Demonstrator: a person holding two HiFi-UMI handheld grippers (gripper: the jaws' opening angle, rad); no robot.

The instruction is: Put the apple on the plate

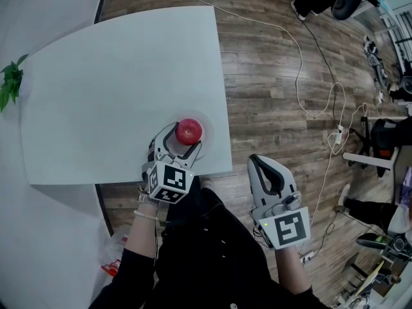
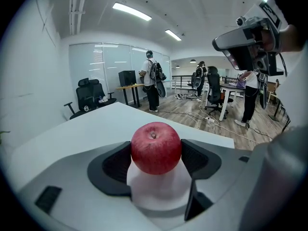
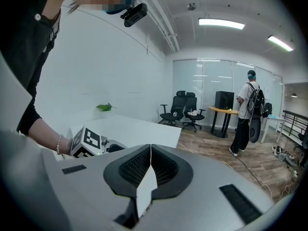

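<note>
Apple [image 1: 188, 131] tight between jaws of left tool [image 1: 184, 141], over plate [image 1: 205, 120]; right tool [image 1: 259, 163] fully closed, empty.

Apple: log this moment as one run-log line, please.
left gripper: jaws closed on apple | apple: over plate, contact unclear | right gripper: shut, empty, off the table

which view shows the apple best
The left gripper view: the apple fills the centre, close up, between the left tool's jaws. The head view shows it small from above, on the plate. The right gripper view does not show it.
</note>
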